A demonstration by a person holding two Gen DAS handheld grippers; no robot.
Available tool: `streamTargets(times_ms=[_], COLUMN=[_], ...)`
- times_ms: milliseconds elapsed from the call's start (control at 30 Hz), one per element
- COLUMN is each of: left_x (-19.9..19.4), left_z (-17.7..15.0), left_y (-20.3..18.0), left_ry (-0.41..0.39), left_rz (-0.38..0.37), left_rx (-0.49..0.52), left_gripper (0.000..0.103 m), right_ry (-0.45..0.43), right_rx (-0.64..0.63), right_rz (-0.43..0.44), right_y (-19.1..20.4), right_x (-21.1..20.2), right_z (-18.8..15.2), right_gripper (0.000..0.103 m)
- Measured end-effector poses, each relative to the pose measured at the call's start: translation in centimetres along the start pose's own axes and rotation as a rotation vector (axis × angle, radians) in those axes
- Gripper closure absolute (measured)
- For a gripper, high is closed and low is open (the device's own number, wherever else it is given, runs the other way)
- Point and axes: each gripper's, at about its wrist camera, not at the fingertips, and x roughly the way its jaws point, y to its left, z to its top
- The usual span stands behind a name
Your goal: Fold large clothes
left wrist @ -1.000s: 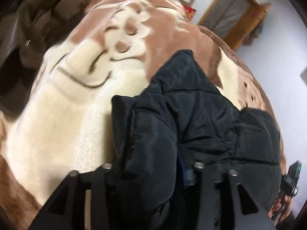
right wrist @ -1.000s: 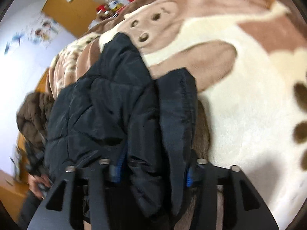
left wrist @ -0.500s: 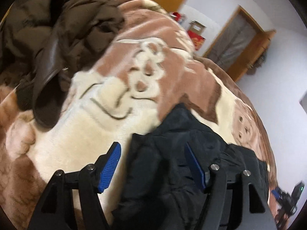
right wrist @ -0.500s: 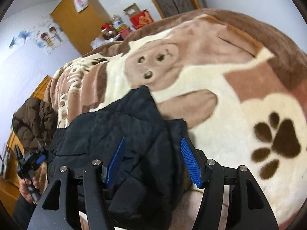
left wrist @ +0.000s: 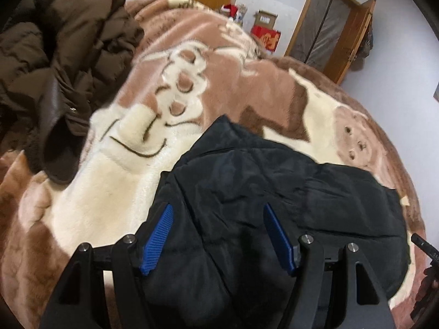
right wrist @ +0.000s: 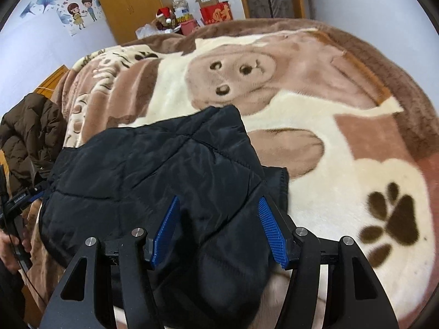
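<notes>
Your left gripper [left wrist: 219, 235] and right gripper [right wrist: 219, 227] both stood with jaws released, each straddling the folded black jacket [left wrist: 274, 192] without clamping it. The jacket lay on the bed's brown-and-cream dog-print blanket [right wrist: 315, 126]. A brown coat [left wrist: 55, 54] was heaped farther off, a wooden wardrobe [right wrist: 129, 0] beyond.

Folded jacket [left wrist: 274, 192] lies on blanket [left wrist: 115, 192] covering bed, at near edge. Left gripper [left wrist: 219, 235] above jacket's near left part, jaws apart, fabric between them. Right gripper [right wrist: 219, 233] above jacket's near right part, jaws apart likewise. Second coat [left wrist: 55, 54] heaped on bed far left of jacket, well apart. Boxes [right wrist: 214, 8] behind bed against far wall, wardrobe [right wrist: 129, 2] left of them, door [left wrist: 326, 24] right.
</notes>
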Motion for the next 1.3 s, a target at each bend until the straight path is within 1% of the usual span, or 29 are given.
streamTargets(times_ms=[100, 133, 200, 433, 500, 667, 767, 867, 1033, 1167, 1300], left_x=[-3.6, -4.8, -7.0, -14.7, -16.7, -20.8, -22.5, -23.7, -25.0, -24.9, -23.8], left_z=[-1.6, -2.4, -3.8, -9.5, -11.0, -14.6, -16.7, -18.6, -20.7, -21.8, -22.1], left_y=[-1.3, -2.0, -3.3, -8.1, -9.2, -11.5, -12.5, -12.9, -12.9, -13.3, -13.3], left_ry=[-0.033, -0.038, -0.046, -0.054, -0.066, -0.079, -0.067, -0.063, -0.043, -0.029, 0.012], left_rz=[0.007, 0.001, 0.013, 0.027, 0.024, 0.026, 0.030, 0.037, 0.002, 0.032, 0.012], left_rx=[0.010, 0.017, 0.040, 0.110, 0.124, 0.169, 0.197, 0.199, 0.177, 0.205, 0.193], left_gripper=[0.033, 0.033, 0.033, 0.029, 0.027, 0.025, 0.025, 0.025, 0.025, 0.025, 0.025], right_ry=[-0.031, -0.043, -0.062, -0.126, -0.132, -0.152, -0.154, -0.149, -0.127, -0.102, -0.084], right_rx=[0.002, 0.000, -0.010, -0.064, -0.068, -0.086, -0.114, -0.139, -0.172, -0.188, -0.181], right_rz=[0.008, 0.007, -0.003, -0.040, -0.048, -0.059, -0.077, -0.082, -0.080, -0.076, -0.077], right_y=[1.1, 1.5, 2.3, 4.3, 4.6, 5.5, 6.6, 7.5, 8.6, 9.1, 9.1], right_x=[-3.0, -4.2, -6.2, -13.5, -15.1, -18.6, -20.2, -21.0, -21.7, -21.2, -20.6], right_z=[-1.5, -2.2, -3.4, -8.1, -9.3, -12.6, -14.8, -16.4, -18.5, -19.3, -19.4], right_gripper=[0.043, 0.043, 0.043, 0.043, 0.043, 0.043, 0.043, 0.043, 0.043, 0.043, 0.043])
